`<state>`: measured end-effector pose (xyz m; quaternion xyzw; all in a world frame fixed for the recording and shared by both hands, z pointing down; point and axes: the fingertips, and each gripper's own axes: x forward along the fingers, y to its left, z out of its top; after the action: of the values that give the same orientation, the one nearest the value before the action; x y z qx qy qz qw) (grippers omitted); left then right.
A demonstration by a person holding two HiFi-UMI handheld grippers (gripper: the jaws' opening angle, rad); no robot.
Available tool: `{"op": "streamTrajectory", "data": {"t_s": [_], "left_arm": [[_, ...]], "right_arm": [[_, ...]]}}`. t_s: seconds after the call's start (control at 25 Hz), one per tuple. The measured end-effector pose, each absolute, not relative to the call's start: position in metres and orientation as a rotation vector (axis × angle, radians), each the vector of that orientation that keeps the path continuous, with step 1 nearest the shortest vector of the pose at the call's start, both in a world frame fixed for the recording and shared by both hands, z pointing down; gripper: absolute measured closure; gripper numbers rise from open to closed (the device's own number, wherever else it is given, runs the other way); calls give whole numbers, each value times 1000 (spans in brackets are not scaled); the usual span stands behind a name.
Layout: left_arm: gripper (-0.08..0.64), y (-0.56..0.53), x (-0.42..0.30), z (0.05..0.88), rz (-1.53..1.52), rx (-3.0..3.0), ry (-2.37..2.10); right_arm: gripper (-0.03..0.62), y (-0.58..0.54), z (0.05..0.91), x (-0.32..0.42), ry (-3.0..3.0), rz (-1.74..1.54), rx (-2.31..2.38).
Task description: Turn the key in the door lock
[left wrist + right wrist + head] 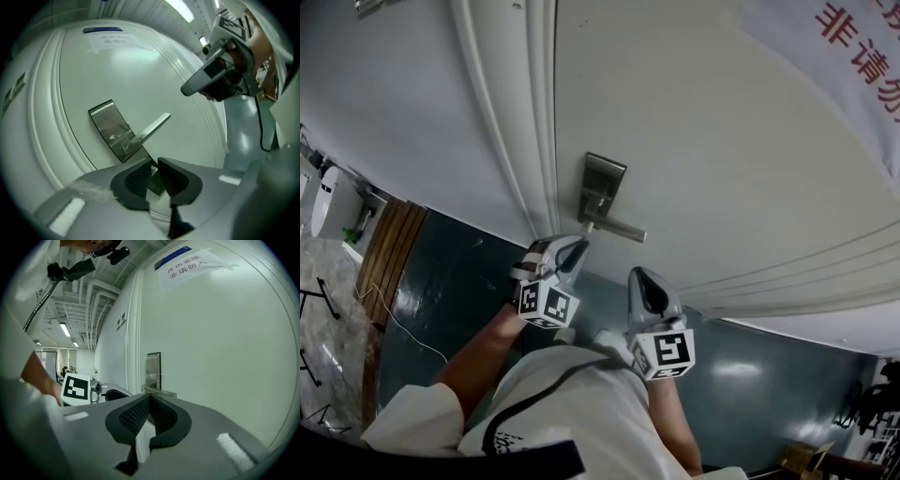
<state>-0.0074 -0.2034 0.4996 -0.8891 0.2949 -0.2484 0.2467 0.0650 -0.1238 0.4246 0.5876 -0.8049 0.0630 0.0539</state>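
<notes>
A steel lock plate (602,190) with a lever handle (617,230) is fixed to the white door (722,159). My left gripper (578,247) reaches up to the plate's lower end, just under the lever. In the left gripper view its jaws (153,176) stand a little apart, and the lower end of the plate (111,125) shows in the gap below the lever (153,127). I cannot make out a key there. My right gripper (638,277) hangs back to the right of the lock. Its jaws (149,401) meet at the tips with nothing between them, facing the plate (153,367).
The door frame's white moulding (520,122) runs left of the lock. A paper notice with red print (862,42) hangs on the door at the right. Dark green floor (450,281) lies below, with a cable (398,319) across it. The person's white sleeve (572,412) fills the bottom.
</notes>
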Motion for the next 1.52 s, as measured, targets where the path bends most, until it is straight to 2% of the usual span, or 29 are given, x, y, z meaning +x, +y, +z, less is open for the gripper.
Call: {"op": "streamTrajectory", "data": {"t_s": [0.12,0.44,0.92,1.52], "left_arm": [[468,-214,-3,510,-741,-2274,779],[431,-229,2,525,-856,-2036,798],[431,-239,14,534,-874,-1951,837],[497,-252,12,530,-853,-1935,931]], "right_arm": [[583,-127,422,70,-2466,164,1758],[584,-133,422,85,-2492,149,1726],[584,-152,442,55,-2514,166,1598],[583,-164,443,56,-2563,153,1553]]}}
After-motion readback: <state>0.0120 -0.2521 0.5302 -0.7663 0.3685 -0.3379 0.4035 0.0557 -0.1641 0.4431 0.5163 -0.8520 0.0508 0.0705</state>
